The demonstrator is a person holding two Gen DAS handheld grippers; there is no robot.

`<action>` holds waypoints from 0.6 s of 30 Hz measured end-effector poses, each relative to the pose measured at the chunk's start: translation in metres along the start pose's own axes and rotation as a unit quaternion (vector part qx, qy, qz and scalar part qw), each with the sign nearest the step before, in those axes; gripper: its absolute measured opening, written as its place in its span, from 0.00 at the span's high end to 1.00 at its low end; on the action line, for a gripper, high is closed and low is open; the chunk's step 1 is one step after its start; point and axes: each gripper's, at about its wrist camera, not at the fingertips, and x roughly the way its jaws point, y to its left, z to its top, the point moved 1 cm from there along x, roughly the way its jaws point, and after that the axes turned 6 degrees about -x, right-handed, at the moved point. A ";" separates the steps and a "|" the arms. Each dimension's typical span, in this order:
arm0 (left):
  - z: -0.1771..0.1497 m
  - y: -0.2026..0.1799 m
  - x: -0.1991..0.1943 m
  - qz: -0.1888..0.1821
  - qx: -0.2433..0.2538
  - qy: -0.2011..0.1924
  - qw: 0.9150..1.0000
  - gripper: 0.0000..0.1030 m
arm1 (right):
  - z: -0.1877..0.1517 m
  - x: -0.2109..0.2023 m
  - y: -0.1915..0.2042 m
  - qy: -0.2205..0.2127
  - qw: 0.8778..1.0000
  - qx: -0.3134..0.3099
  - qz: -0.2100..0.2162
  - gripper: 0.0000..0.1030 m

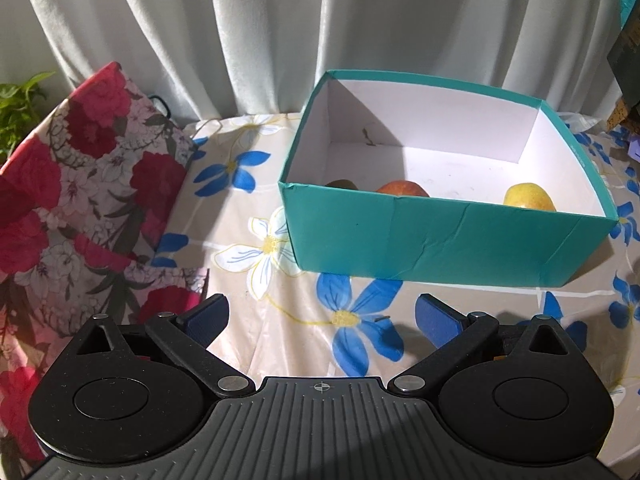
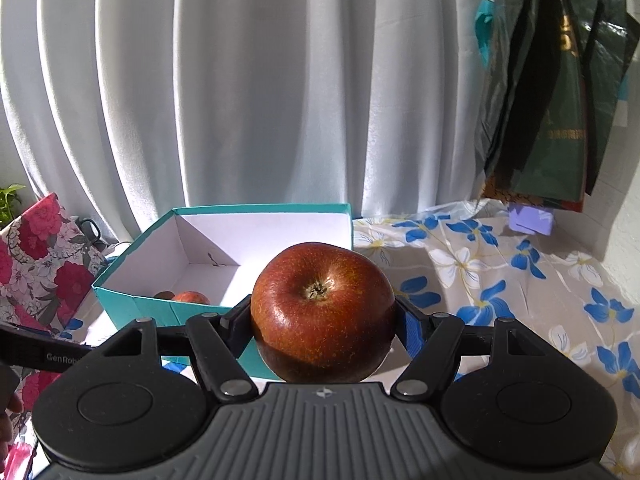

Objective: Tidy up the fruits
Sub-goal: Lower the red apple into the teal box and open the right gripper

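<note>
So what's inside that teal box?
In the teal box, a red apple, a yellow one and a dark fruit peek over the near wall. Their lower parts and the floor beneath are hidden.

Light: streaming in bright and hard, striking the tabletop point(image 1: 248, 200) in sunlit patches.
Shadows: falling sharp-edged across the box point(image 1: 440, 240) interior.
Glare: bleaching the curtain point(image 2: 260, 80).
Distortion: bowing straight edges near corners.
Focus: staying crisp throughout.

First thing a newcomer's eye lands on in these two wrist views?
The big red apple, clamped between the right gripper's blue pads and filling the centre of the right wrist view. Next, the teal box on the flowered tablecloth, fruit peeking over its near wall. The left gripper hangs wide open and empty before it.
</note>
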 end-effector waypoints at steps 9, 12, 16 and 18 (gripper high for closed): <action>-0.002 -0.001 0.002 0.011 -0.006 0.010 1.000 0.01 | 0.008 0.023 0.008 0.001 1.000 -0.021 0.020 0.31; -0.002 -0.001 0.003 0.016 -0.009 0.013 1.000 0.01 | 0.010 0.032 0.010 0.000 0.999 -0.027 0.024 0.31; -0.001 0.001 0.005 0.021 -0.014 0.015 1.000 0.01 | 0.013 0.049 0.013 0.002 0.999 -0.037 0.027 0.31; 0.000 0.001 0.008 0.023 -0.016 0.018 0.999 0.01 | 0.014 0.060 0.014 0.007 0.999 -0.040 0.029 0.31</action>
